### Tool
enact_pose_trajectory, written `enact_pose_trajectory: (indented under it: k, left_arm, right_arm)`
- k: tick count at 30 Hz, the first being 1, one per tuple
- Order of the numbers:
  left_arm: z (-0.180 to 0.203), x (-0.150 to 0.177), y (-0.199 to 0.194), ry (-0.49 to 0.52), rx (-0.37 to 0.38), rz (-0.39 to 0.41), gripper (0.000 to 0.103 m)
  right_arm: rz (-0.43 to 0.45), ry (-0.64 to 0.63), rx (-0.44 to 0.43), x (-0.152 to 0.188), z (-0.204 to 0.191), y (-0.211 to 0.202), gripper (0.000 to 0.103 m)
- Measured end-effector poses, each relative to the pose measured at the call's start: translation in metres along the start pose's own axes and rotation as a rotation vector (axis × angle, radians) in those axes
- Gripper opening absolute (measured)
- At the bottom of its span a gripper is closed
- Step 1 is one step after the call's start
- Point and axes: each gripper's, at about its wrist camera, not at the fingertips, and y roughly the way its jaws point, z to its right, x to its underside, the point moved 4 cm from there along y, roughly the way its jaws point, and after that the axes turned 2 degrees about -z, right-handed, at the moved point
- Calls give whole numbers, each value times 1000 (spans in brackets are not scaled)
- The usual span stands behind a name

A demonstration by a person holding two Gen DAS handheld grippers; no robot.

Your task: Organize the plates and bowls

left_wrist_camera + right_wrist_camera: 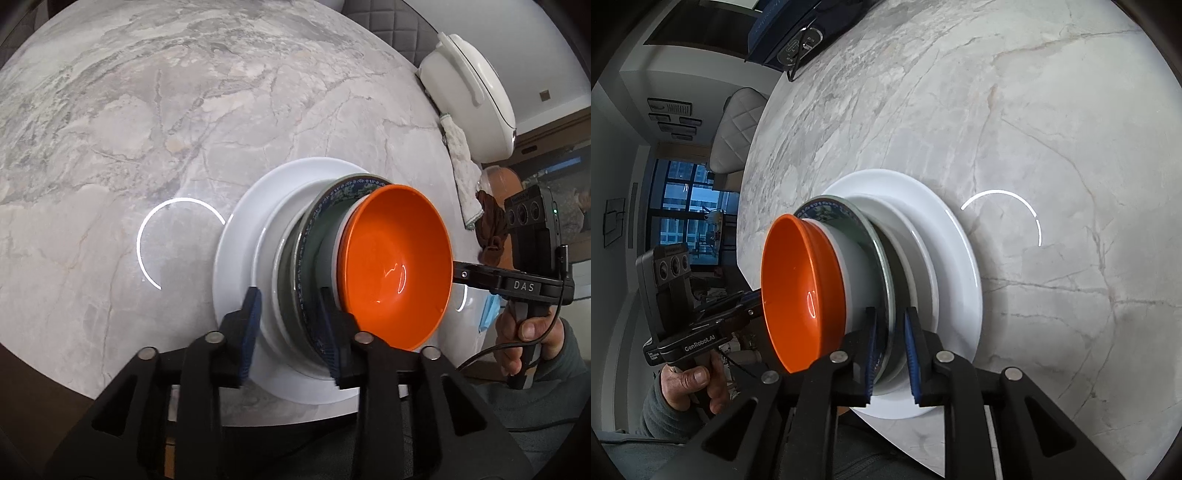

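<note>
A stack stands on the marble table: a large white plate at the bottom, a smaller white plate, a blue-patterned plate, a white bowl and an orange bowl on top. My left gripper straddles the rims of the small white plate and the patterned plate, with gaps on both sides. In the right wrist view my right gripper sits around the patterned plate's rim, fingers close to it; the orange bowl and large white plate show there too.
A white lidded cooker and a white cloth sit at the table's far right edge. A dark device with a cable lies at the table's far end. A padded chair stands beyond the table edge.
</note>
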Motion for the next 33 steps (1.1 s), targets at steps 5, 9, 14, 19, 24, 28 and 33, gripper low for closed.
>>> enact_pose_trajectory:
  k: [5, 9, 14, 19, 24, 28, 33]
  left_arm:
    - [-2, 14, -45, -50, -2, 186, 103]
    - [-4, 35, -63, -157, -88, 267, 103]
    - [13, 66, -62, -230, -140, 265, 103]
    - [49, 70, -64, -139, -236, 264, 103]
    - [62, 59, -86, -36, -331, 333, 103]
    - [65, 60, -99, -3, -333, 374, 103]
    - [77, 70, -117, 62, -326, 402, 103]
  right_arm:
    - [81, -1, 4, 4, 9, -30, 67]
    - [115, -16, 25, 10, 19, -52, 88]
    - [126, -71, 82, 15, 18, -69, 95]
    - [203, -123, 167, 23, -2, -90, 96]
    - [283, -133, 214, 35, -28, -100, 100]
    - [330, -125, 273, 48, -46, -102, 100]
    - [369, -108, 292, 69, -69, -95, 100]
